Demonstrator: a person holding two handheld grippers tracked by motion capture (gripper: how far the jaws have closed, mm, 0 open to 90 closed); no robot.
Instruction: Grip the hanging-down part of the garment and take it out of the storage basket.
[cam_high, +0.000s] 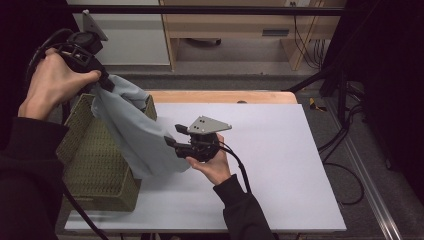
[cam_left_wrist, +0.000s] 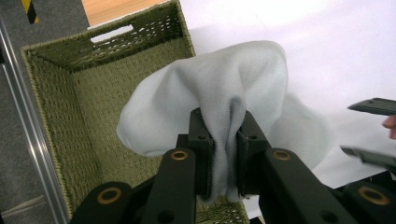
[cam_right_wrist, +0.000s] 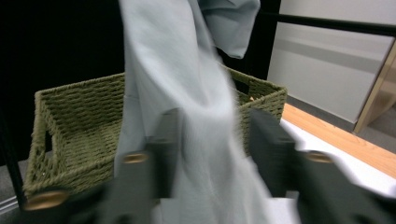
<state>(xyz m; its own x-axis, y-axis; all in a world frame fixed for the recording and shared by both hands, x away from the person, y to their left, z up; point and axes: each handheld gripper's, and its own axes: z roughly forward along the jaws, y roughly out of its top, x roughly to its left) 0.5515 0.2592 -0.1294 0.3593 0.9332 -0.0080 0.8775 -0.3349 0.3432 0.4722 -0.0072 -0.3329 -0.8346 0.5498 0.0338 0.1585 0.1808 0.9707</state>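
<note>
A light grey-blue cloth (cam_high: 135, 135) hangs from my left gripper (cam_high: 105, 82), raised over the back of a green woven basket (cam_high: 95, 170) at the table's left. In the left gripper view the jaws (cam_left_wrist: 224, 126) are shut on a bunched fold of the cloth (cam_left_wrist: 224, 79), above the basket (cam_left_wrist: 60, 93). My right gripper (cam_high: 172, 136) is held level at the cloth's lower right edge, pointing left. Its own view is blurred: the cloth (cam_right_wrist: 187, 93) hangs between the spread jaws of the right gripper (cam_right_wrist: 212, 140), untouched by the pads, with the basket (cam_right_wrist: 79, 116) behind.
The white table top (cam_high: 280, 150) stretches bare to the right of the basket, with a wooden strip (cam_high: 225, 96) along its far edge. Cables (cam_high: 345, 150) lie on the floor at the right. A black bar (cam_high: 200, 10) runs across the back.
</note>
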